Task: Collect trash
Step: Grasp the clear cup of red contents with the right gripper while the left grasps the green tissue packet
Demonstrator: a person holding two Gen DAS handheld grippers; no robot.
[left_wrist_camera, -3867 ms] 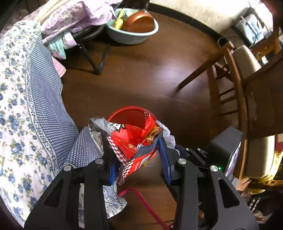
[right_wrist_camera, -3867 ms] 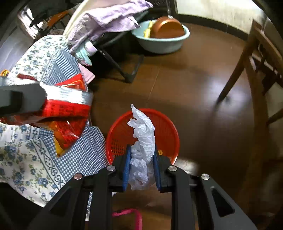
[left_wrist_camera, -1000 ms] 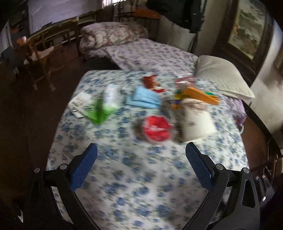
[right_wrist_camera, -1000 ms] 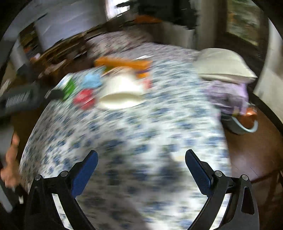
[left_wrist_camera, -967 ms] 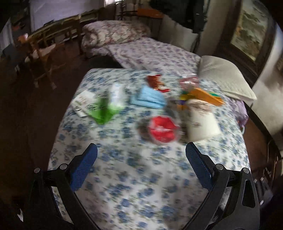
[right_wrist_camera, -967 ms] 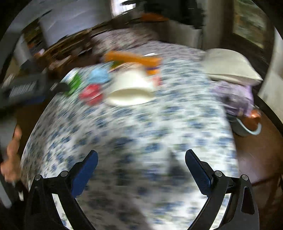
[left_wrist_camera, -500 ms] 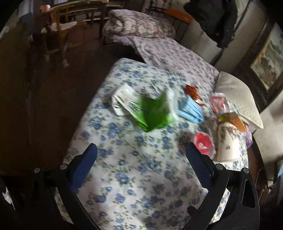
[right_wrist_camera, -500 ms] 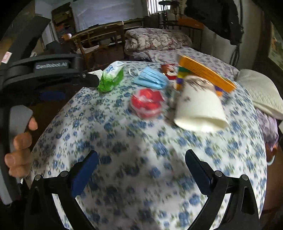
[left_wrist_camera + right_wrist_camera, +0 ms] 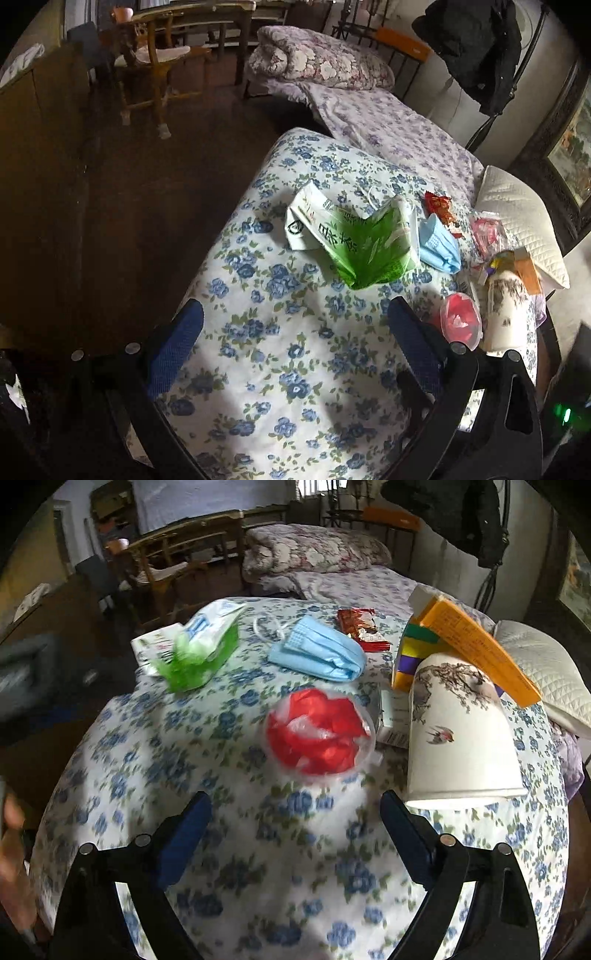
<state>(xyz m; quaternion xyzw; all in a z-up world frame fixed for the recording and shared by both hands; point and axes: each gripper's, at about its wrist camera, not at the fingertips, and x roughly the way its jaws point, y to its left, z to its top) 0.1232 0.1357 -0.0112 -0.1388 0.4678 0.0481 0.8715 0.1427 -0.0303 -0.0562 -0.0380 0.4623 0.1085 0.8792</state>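
Observation:
Trash lies on a blue-flowered bed cover [image 9: 280,354]. A green and white wrapper [image 9: 354,236] lies ahead of my left gripper [image 9: 291,328], which is open and empty above the cover. A clear cup with red plastic inside [image 9: 319,731] lies just ahead of my right gripper [image 9: 295,827], also open and empty. A white paper cup [image 9: 458,731] lies on its side right of it. A blue face mask [image 9: 321,653], a red snack wrapper [image 9: 362,627] and an orange box [image 9: 469,642] lie farther back. The green wrapper [image 9: 195,642] shows at the back left.
A white quilted pillow [image 9: 517,221] lies at the right edge of the bed. A second bed with a rolled floral quilt [image 9: 317,62] stands behind. A wooden chair [image 9: 147,62] stands on the dark floor at the left. A dark coat [image 9: 476,44] hangs at the back right.
Both grippers have let go of the trash held at the red basket and are now open over the bed. In the last second both moved closer to the items.

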